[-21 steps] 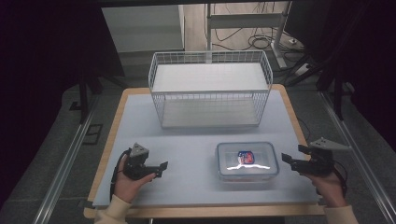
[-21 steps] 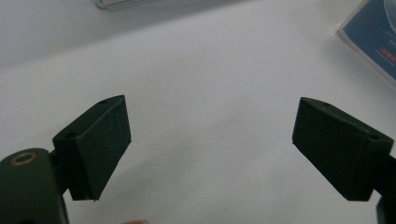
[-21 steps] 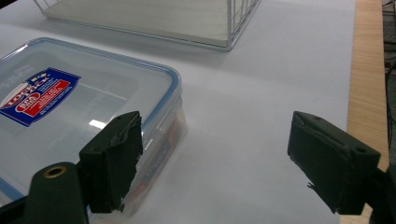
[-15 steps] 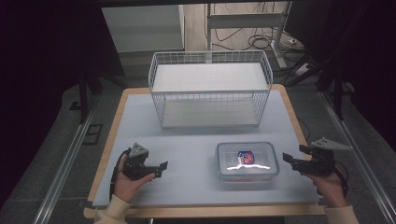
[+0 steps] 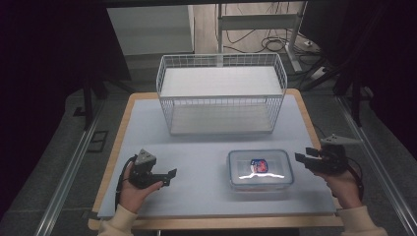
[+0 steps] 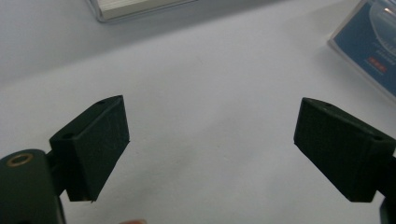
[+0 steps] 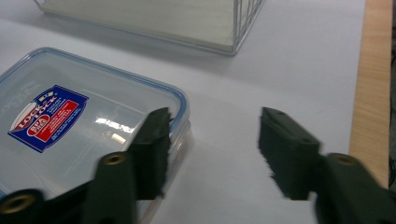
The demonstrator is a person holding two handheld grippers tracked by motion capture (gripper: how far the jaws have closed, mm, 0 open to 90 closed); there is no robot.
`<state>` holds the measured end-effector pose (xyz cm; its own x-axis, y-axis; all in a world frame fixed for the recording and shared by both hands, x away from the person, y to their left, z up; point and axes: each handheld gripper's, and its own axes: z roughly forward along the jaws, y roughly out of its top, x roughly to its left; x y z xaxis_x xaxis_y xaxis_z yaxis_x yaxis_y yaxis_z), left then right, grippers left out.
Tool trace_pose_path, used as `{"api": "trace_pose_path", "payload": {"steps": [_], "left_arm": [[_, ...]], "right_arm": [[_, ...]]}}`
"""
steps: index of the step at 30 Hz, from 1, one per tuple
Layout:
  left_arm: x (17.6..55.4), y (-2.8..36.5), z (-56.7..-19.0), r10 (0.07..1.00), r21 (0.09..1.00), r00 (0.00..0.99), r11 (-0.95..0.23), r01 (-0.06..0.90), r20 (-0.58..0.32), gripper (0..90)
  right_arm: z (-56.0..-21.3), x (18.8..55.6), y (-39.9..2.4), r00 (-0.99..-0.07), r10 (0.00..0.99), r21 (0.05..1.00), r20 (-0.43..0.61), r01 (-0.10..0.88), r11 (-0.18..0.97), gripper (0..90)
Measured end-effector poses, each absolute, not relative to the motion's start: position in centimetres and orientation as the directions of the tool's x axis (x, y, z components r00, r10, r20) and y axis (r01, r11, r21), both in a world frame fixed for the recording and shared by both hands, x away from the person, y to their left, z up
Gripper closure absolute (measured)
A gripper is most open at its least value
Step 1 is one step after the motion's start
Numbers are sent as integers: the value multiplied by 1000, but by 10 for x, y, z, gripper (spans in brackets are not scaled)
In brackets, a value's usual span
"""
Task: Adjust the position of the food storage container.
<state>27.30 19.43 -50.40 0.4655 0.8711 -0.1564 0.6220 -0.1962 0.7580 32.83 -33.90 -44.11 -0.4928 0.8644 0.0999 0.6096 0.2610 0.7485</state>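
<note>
Left tool (image 5: 169, 176) hovers released over bare tabletop (image 5: 206, 142), well apart from the box (image 5: 259, 169); right tool (image 5: 300, 158), jaws parted and empty, sits just beside the box's right edge; wire basket (image 5: 221, 101) stands beyond.

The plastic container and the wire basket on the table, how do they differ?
The plastic container is clear, solid-walled and low; the wire basket is white open mesh and far taller and wider. The plastic container has a blue-rimmed lid with a red and blue label, while the wire basket is open on top. The plastic container sits near the right gripper; the wire basket stands farther back. Both are rectangular and rest on the table.
</note>
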Motion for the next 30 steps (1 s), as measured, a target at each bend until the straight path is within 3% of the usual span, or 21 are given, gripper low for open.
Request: {"api": "trace_pose_path", "payload": {"steps": [2, 3, 4, 8, 20, 30], "left_arm": [[273, 193, -505, 872, 758, 464, -195, 622, -157, 102], [272, 193, -505, 871, 758, 468, -200, 621, -153, 103], [272, 193, -505, 871, 758, 468, -200, 621, -153, 103], [271, 191, -505, 873, 758, 467, -207, 619, -143, 106], [272, 188, -508, 876, 750, 461, -212, 627, -138, 107], [270, 185, -508, 866, 753, 485, -239, 614, -121, 106]], "right_arm": [[-440, 331, -337, -485, 869, 731, 100, 628, 266, 619], [-438, 331, -335, -476, 877, 720, 71, 633, 286, 713], [-438, 331, -335, -476, 877, 720, 71, 633, 286, 713], [-451, 330, -339, -495, 866, 695, 76, 649, 310, 858], [-484, 343, -327, -578, 813, 585, 68, 683, 437, 897], [-488, 342, -319, -608, 789, 568, 86, 681, 462, 899]]}}
